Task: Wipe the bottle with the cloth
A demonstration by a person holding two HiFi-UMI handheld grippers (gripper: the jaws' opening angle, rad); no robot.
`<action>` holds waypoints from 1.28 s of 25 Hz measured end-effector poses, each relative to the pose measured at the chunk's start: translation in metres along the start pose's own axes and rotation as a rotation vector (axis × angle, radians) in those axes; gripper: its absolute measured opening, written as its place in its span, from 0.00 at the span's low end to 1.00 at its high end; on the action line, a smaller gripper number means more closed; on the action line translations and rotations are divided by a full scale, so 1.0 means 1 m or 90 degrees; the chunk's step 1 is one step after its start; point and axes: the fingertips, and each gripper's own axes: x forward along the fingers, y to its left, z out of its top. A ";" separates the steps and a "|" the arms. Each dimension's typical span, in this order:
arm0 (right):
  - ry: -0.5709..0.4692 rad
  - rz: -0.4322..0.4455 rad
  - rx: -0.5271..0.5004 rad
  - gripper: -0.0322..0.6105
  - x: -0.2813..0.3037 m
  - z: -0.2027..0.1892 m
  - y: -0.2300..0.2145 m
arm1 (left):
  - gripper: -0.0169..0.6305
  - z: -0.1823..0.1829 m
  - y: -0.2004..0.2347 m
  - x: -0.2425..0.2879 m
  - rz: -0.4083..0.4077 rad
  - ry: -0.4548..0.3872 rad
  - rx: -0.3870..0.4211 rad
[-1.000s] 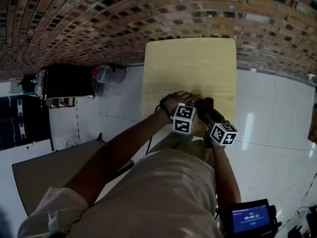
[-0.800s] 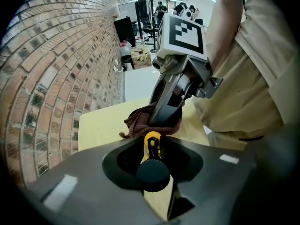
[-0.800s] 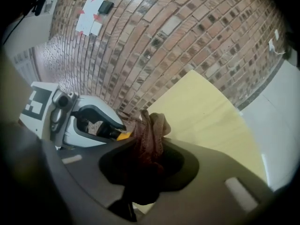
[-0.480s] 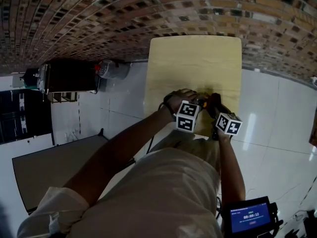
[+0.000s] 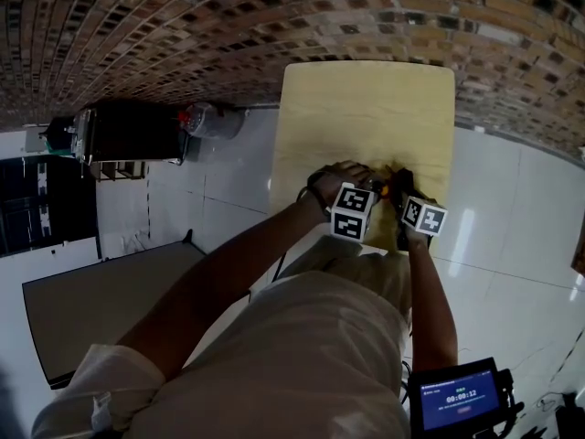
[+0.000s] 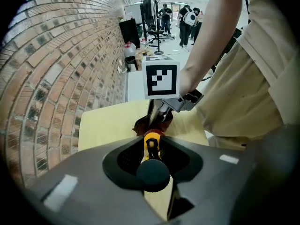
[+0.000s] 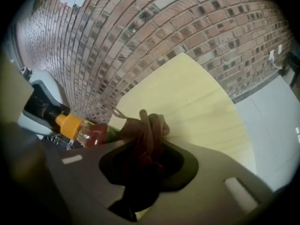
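The desk [image 5: 366, 108] stands with its far edge at the wall [image 5: 183, 35]. Both claws sit over its near right part. The left claw [image 6: 153, 150] holds the bottle [image 6: 151, 138] by its top. The right claw [image 7: 145, 158], holding the cloth [image 7: 149, 128], is just right of the bottle. A cabinet [image 5: 128, 144] stands on the floor [image 5: 228, 199], left of the desk.

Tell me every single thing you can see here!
bottle: one, clear with red liquid and orange cap, in the left tool
cloth: one, brown, bunched in the right tool, next to the bottle
table: one, pale yellow, by the wall
brick wall: one, reddish brown, behind the table
cabinet: one, dark, left of the table
screen: one, blue, bottom right
left tool: one, grey, shut on the bottle
right tool: one, grey, shut on the cloth
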 end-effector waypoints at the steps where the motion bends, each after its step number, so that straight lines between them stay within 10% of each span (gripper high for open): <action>1: 0.008 -0.006 -0.003 0.19 0.002 -0.001 -0.002 | 0.22 0.000 0.000 0.000 0.001 0.000 -0.002; 11: 0.009 -0.024 -0.051 0.19 -0.009 0.006 -0.005 | 0.22 -0.003 0.000 -0.001 0.026 0.001 -0.068; 21: -0.122 0.057 0.069 0.19 -0.089 0.003 0.009 | 0.22 -0.006 0.026 -0.001 0.076 -0.014 -0.287; 32: -0.113 0.120 0.026 0.19 -0.059 0.028 0.077 | 0.22 -0.005 0.031 -0.001 0.080 -0.010 -0.323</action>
